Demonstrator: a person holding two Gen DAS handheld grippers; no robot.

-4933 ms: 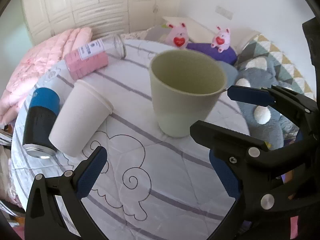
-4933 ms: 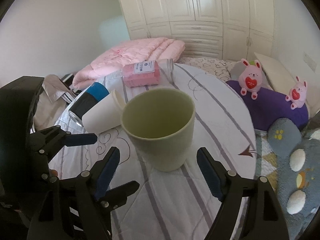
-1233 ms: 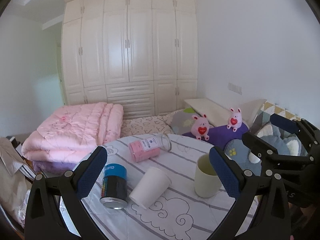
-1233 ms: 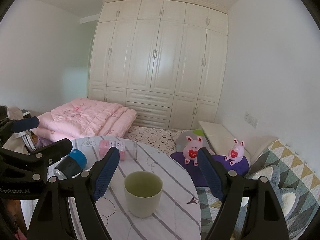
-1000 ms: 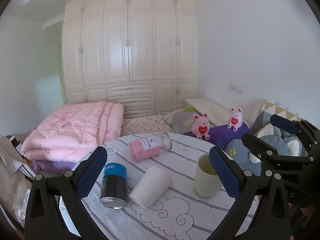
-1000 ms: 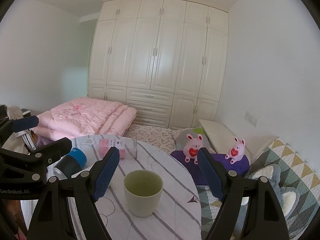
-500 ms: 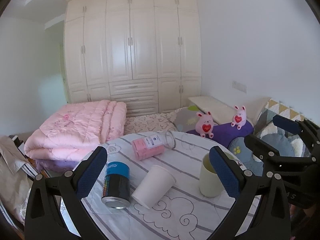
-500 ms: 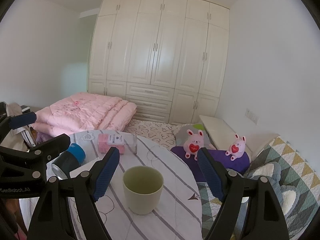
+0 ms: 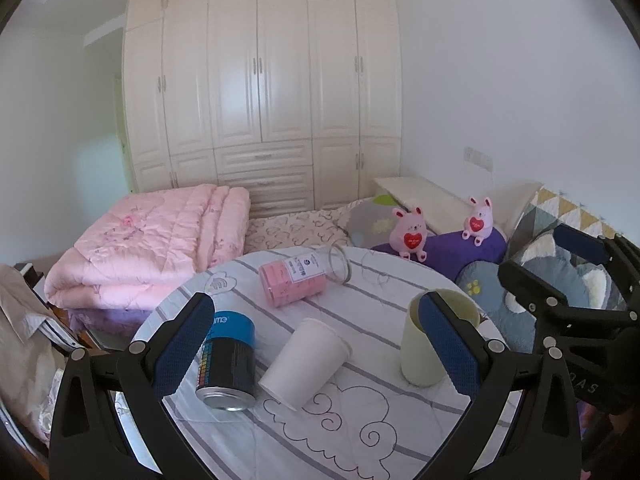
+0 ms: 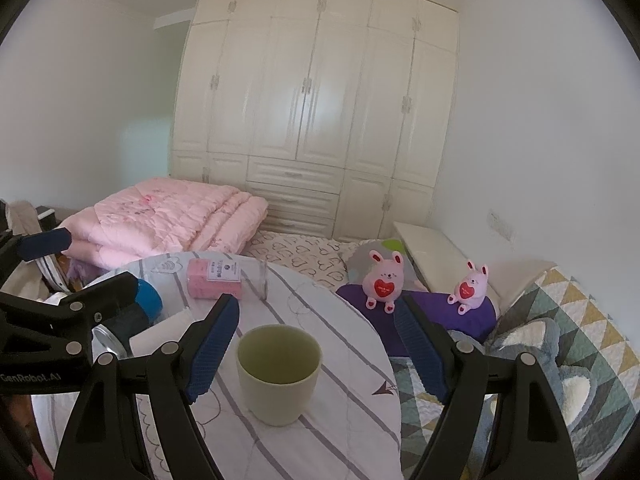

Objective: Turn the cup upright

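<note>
A pale green cup (image 10: 279, 374) stands upright on the round table (image 10: 352, 420); it also shows in the left wrist view (image 9: 420, 360), partly behind a finger. A white paper cup (image 9: 306, 362) lies on its side in the middle of the table, mouth toward me; in the right wrist view only a part (image 10: 160, 334) shows. My left gripper (image 9: 316, 344) is open and empty, held back above the near table edge. My right gripper (image 10: 320, 340) is open and empty, with the green cup seen between its fingers but farther away.
A blue and black can (image 9: 228, 360) lies on its side left of the paper cup. A glass jar with pink contents (image 9: 302, 278) lies at the far side. A pink quilt (image 9: 152, 240), plush rabbits (image 9: 408, 236) and cushions (image 9: 500, 304) surround the table.
Since the oldest frames both grippers have pulled far back and up from the green cup. Over the last second both views have drifted slightly closer and lower. The objects have not moved.
</note>
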